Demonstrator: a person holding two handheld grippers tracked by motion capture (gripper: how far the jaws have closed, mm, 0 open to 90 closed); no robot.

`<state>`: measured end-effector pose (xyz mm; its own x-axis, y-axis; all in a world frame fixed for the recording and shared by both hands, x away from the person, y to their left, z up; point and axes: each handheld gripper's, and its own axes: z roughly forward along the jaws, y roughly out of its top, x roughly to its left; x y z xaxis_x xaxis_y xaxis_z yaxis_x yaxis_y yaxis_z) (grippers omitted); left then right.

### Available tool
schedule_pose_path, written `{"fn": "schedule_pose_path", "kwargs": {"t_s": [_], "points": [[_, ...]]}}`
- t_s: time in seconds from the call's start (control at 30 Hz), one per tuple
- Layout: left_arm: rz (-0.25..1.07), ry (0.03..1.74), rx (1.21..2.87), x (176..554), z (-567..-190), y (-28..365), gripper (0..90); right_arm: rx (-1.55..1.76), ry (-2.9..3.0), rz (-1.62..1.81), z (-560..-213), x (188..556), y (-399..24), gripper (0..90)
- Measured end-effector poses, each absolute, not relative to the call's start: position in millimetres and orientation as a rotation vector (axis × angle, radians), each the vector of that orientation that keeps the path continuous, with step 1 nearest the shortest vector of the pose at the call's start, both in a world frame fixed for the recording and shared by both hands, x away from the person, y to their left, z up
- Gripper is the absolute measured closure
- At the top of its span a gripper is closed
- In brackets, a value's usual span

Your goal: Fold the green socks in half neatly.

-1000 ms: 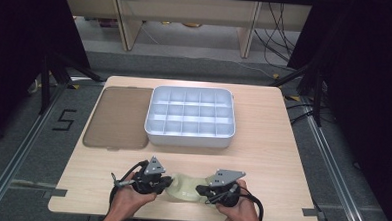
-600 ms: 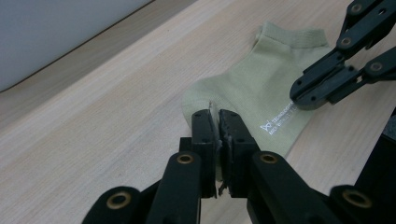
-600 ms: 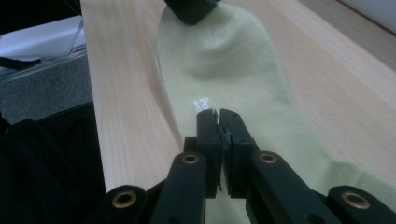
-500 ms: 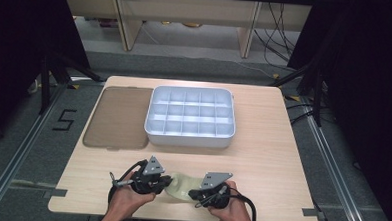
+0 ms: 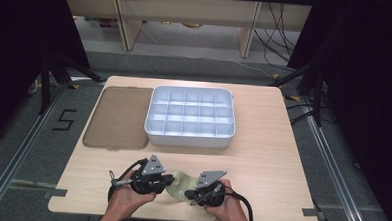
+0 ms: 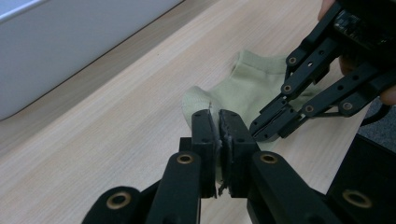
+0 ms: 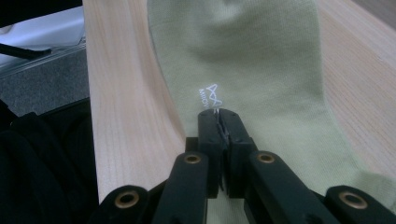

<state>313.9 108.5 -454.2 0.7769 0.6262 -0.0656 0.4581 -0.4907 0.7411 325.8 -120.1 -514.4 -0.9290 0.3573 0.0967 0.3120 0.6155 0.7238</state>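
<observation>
Sock: pale green sock (image 5: 180, 182) lies flat at the lower centre of the high view, near the surface's (image 5: 262, 158) front edge.
Left claw (image 6: 218, 122): pressed together on a thin fold of the sock's edge.
Right claw (image 7: 217, 116): pinching the cloth just below the white logo.
Risk: both bites look shallow, so pulling apart may slip the fabric free.
Second risk: lifting unevenly could drag the sock off the front edge.

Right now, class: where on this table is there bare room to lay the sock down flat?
Bare wood lies right of the white divided tray, out to the table edge, and between tray and grippers. It is crowded at the near edge, where the sock hangs, and left, beside the brown lid.
</observation>
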Motion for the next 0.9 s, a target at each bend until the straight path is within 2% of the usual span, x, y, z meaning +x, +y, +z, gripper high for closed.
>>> {"fn": "schedule_pose_path", "kwargs": {"t_s": [0.33,0.6,0.9], "points": [[0.267,0.801,2.175,314,-455,103,84.6,0.676,2.691,1.211,-500,343,-133,88.2],[0.282,0.802,2.179,314,-454,103,84.6,0.741,2.685,1.165,-505,360,-139,88.3],[0.283,0.782,2.162,314,-448,99,84.6,0.748,2.705,1.161,-511,370,-127,88.9]]}}
